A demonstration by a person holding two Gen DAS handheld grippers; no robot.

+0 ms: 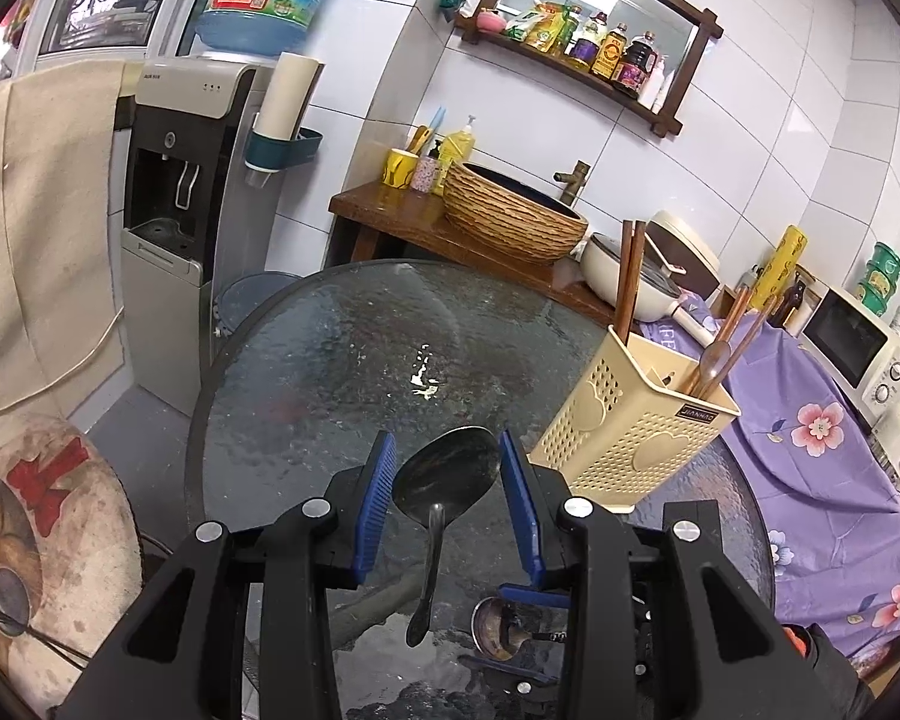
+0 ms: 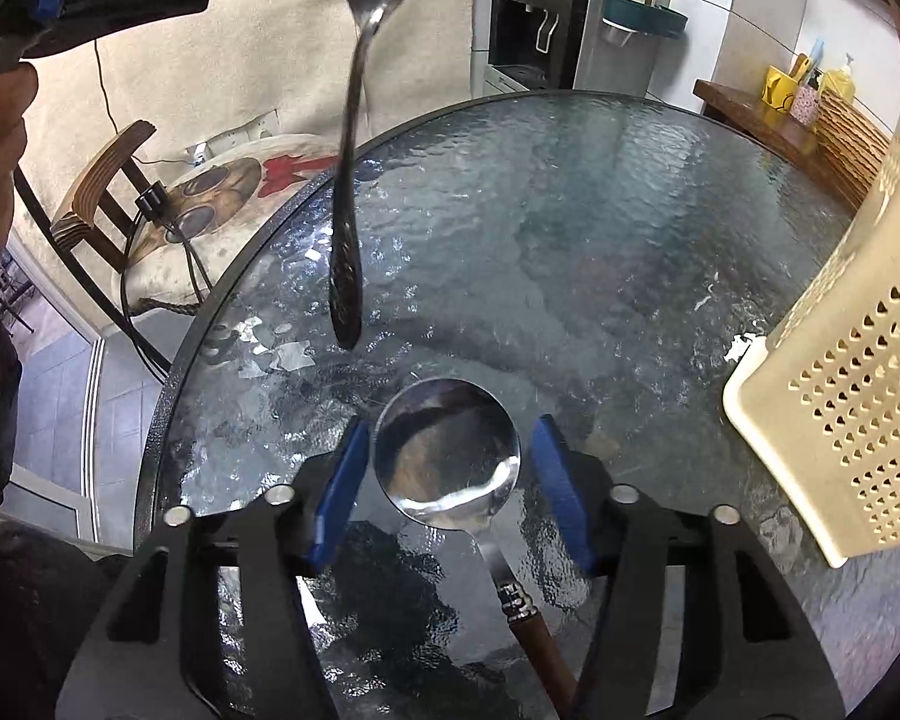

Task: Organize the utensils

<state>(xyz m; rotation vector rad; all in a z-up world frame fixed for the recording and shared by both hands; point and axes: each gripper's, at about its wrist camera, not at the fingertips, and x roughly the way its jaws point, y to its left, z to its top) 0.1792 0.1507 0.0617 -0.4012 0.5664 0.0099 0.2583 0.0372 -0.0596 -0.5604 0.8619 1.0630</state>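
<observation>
The slim all-steel spoon (image 1: 444, 480) is in my left claw (image 1: 444, 441). The blue pads are clamped on the two edges of its bowl, and it is lifted clear of the round, ripple-glass counter (image 1: 330, 360). Its long axis runs almost straight up and down, with the bowl up in the pads and the handle hanging free below. From the right wrist camera, the tip hangs above the counter's left edge.

To the right and lower down, the round-bowled spoon with the brown wooden handle (image 2: 447, 456) is at the near edge of the counter. My right claw (image 2: 450, 423) points steeply down at it. The pads stand partly apart on either side of the bowl, and the handle runs back toward me between the fingers. I cannot tell whether the pads are pressing on the rim or only bracketing it.

Furthest right is the cream perforated plastic utensil holder (image 1: 624, 426), near the counter's right edge. Brown chopsticks (image 1: 627, 282) and wooden spoons already stand in it.

Both spoons need to go rightward to the holder. I judge the left claw the better placed, since it is already raised beside the holder's wall. Its spoon also hangs handle-down, so it could drop into an open compartment with little turning.
</observation>
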